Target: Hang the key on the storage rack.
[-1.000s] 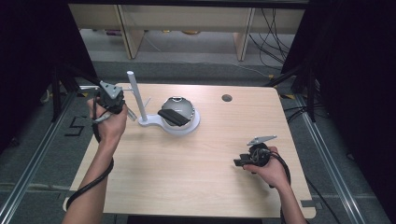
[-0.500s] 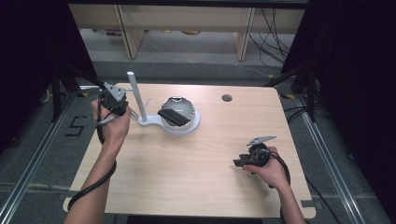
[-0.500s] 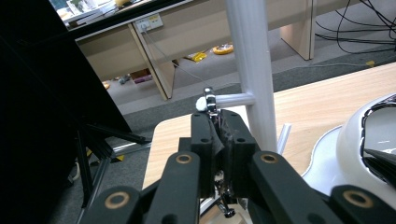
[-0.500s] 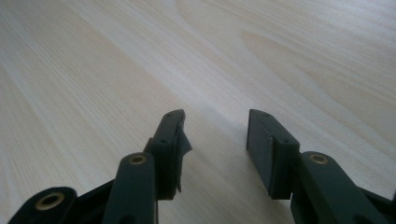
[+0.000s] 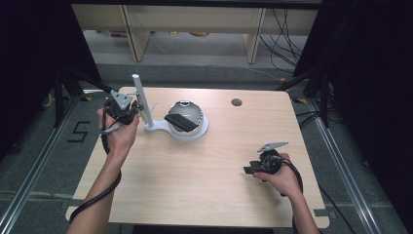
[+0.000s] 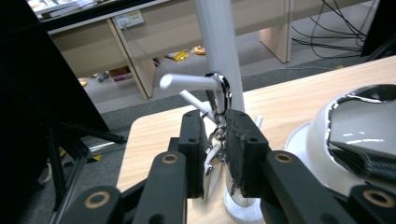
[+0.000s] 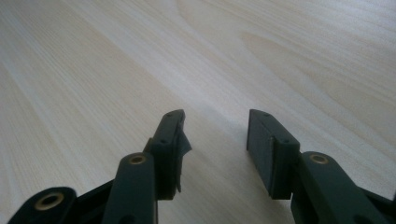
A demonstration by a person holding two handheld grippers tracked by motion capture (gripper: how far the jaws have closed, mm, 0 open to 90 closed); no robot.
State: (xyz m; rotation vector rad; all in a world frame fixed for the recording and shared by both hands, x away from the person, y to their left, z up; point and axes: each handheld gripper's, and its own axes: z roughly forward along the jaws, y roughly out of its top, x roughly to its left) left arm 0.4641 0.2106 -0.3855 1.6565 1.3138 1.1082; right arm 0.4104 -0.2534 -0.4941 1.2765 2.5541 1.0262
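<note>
Keep the left hand-held gripper (image 6: 215, 156) clamped on the metal key ring (image 6: 219, 109) hooked over the white stand's peg (image 6: 187, 82) just ahead, ease it straight along the peg, leaving the right hand-held gripper (image 7: 215, 149), jaws apart, low over the bench (image 5: 195, 180).

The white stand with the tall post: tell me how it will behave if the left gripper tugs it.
The white stand likely resists tipping: its round base is broad and carries a domed object. The thin post may flex. The left gripper pinches small metal pieces, probably loose and slippery.
</note>
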